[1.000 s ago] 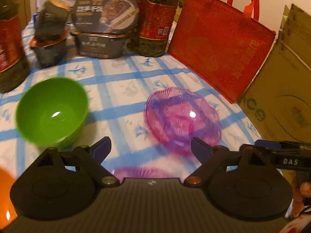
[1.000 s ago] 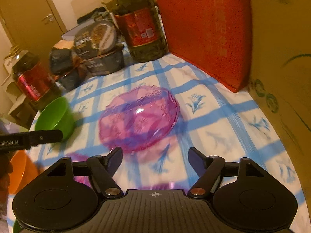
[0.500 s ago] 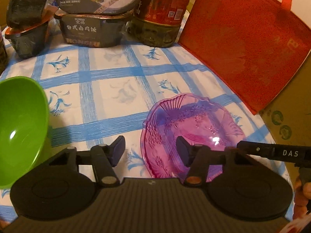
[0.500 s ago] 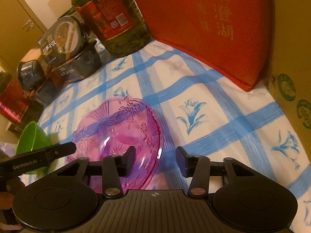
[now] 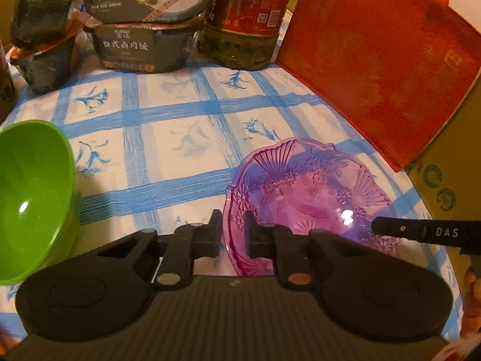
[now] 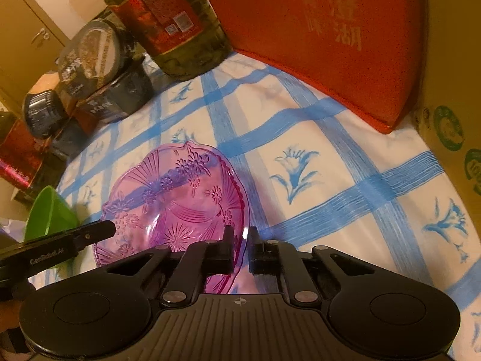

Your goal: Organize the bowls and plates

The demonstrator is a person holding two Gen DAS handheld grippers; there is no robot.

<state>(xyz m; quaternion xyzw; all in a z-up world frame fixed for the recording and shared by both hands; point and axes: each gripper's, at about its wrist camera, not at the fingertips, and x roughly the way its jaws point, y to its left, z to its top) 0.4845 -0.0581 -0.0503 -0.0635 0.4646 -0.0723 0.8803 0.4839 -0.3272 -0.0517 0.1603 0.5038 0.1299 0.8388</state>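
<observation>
The pink glass plate (image 5: 312, 192) sits between the two tools, and each one pinches its rim. The left tool (image 5: 234, 236) has its two fingers closed on the plate's left edge, one finger inside the rim and one outside. The right tool (image 6: 241, 251) is closed the same way on the plate's right edge. In the right camera the plate (image 6: 177, 198) looks tipped, with its gripped edge higher; I cannot tell if it is off the surface. The plate is see-through, with flowers and fans pressed into it. The green bowl (image 5: 31, 198) is off to the left of the left tool, near it but not touching the plate. It leans with its open side facing the tool. Under everything is the surface (image 5: 168, 138), covered by a white cloth with blue stripes and blue flowers. Straight ahead of the left tool, at the far edge, stand dark food boxes (image 5: 144, 45) piled in twos and a big oil bottle (image 5: 243, 15) with a red label. To the right and ahead stands a red bag (image 5: 381, 57). A brown cardboard box (image 6: 451, 90) is beside the bag, far to the right.
</observation>
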